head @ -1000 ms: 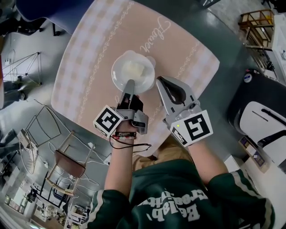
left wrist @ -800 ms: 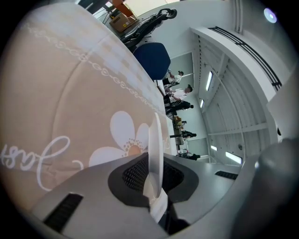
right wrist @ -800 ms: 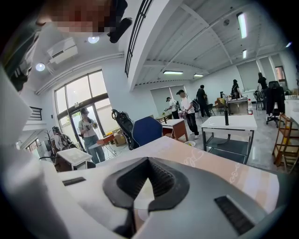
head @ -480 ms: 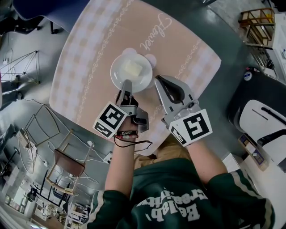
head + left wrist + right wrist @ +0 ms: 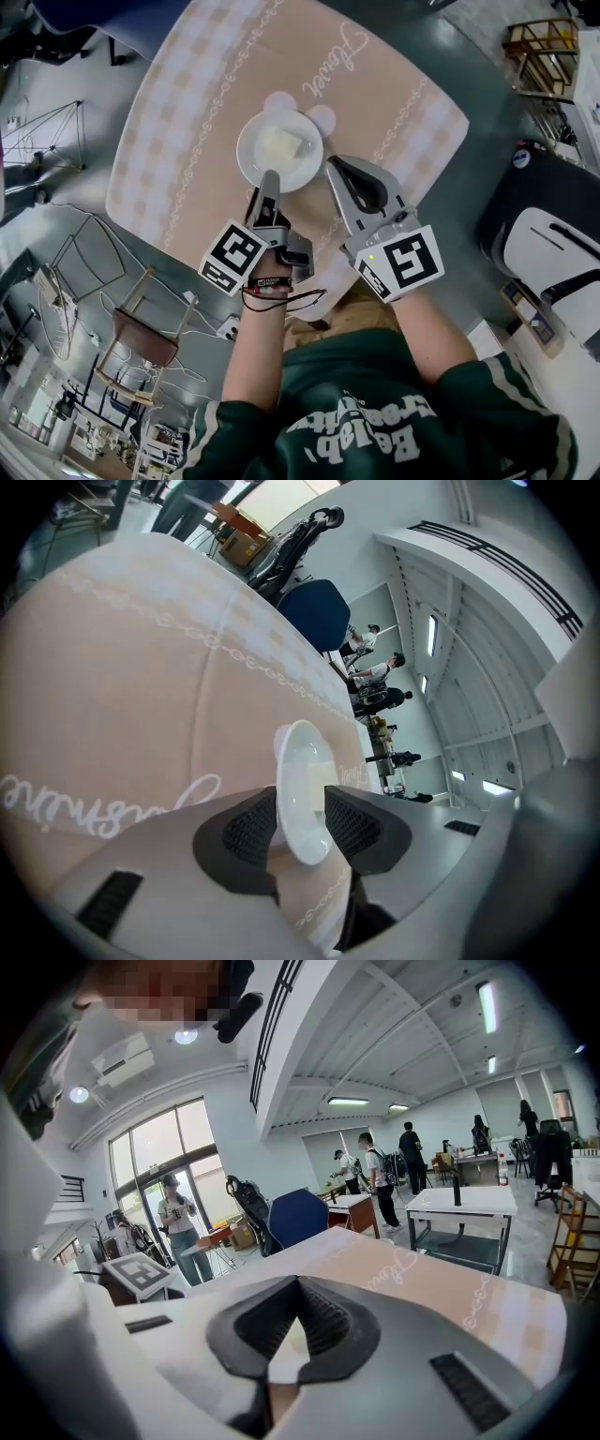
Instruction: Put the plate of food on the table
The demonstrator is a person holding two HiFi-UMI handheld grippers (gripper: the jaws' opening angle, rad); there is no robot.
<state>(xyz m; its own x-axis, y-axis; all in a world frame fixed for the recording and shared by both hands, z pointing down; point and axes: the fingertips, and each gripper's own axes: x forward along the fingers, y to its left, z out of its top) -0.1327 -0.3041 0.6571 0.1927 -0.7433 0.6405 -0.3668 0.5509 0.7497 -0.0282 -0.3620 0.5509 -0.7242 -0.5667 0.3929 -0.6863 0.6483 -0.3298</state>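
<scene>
While the plate (image 5: 278, 150) with its food (image 5: 279, 142) is apparently resting on the table (image 5: 178, 112), the left gripper (image 5: 302, 823) has just been opening. Its pads are standing clear on either side of the near rim, gripping nothing. The rim is lying between the fingers, so the way out is straight back toward the person. The right gripper (image 5: 339, 174) is hovering just beside the plate, jaws together, empty.

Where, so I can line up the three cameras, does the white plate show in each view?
Head view: plate upper centre on the tablecloth, just beyond the left gripper.
Left gripper view: low centre, edge-on between its jaws, which have just been opening.
Right gripper view: not identifiable; only a pale sliver behind the shut jaws.
Shared landmark: the cloth's cursive lettering.
</scene>
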